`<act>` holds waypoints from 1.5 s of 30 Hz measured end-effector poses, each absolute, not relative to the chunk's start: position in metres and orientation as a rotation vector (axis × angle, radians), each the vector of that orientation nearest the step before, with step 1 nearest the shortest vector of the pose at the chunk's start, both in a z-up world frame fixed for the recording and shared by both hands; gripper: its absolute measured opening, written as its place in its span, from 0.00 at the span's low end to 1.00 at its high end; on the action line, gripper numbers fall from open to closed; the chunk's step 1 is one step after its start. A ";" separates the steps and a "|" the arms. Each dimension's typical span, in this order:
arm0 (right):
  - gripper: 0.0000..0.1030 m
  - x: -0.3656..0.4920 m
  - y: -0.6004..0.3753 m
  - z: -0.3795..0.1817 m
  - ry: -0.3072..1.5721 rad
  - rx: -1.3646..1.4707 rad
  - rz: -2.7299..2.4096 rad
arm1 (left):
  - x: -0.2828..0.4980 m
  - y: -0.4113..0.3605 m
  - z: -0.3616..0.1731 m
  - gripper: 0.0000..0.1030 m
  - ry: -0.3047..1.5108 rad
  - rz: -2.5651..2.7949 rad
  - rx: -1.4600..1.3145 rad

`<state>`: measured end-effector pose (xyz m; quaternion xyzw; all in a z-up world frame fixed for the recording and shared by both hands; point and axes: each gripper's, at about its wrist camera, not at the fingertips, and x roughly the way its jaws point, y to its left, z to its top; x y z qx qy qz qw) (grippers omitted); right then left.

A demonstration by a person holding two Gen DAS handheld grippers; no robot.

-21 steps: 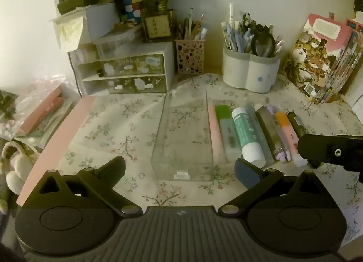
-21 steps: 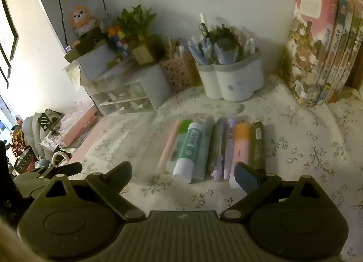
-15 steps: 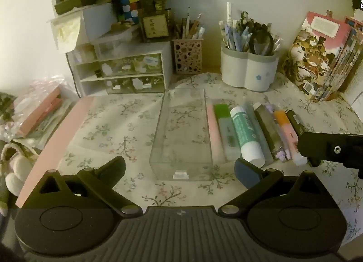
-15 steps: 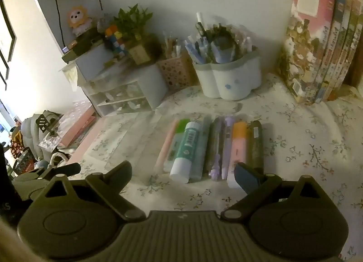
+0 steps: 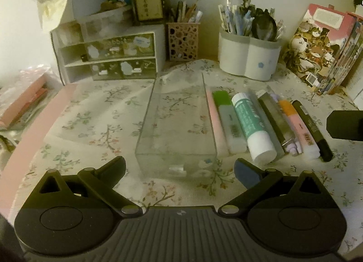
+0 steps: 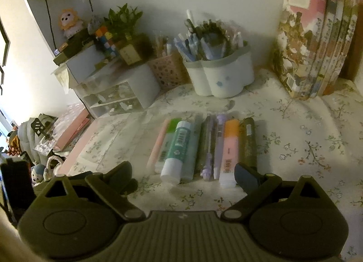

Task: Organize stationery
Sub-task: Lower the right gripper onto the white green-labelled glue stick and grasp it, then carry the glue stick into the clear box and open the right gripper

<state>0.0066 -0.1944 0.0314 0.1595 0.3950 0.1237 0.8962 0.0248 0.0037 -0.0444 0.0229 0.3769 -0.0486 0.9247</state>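
Ahead of the left claw (image 5: 180, 166): clear glossy plastic box (image 5: 177, 126). Tabletop cloth (image 5: 95, 121): matt floral fabric. Glue stick (image 5: 251, 126) right of the box: smooth plastic, printed label. Claw bodies: matt black ribbed plastic.

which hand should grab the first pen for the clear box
Right, probably. The right tool hangs open directly over the near ends of the row of pens and markers. The left tool faces the empty clear plastic box, so it could steady that.
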 end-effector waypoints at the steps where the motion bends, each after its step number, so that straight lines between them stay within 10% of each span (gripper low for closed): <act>1: 0.73 0.008 -0.193 0.031 0.822 0.325 0.264 | 0.027 0.003 -0.047 0.92 0.751 -0.103 0.041; 16: 0.09 0.094 -0.131 -0.013 1.041 0.191 0.352 | 0.027 0.003 -0.072 0.70 0.620 -0.070 0.042; 45: 0.08 0.148 -0.109 -0.001 1.139 0.639 0.431 | 0.026 0.008 -0.077 0.70 0.619 -0.069 0.059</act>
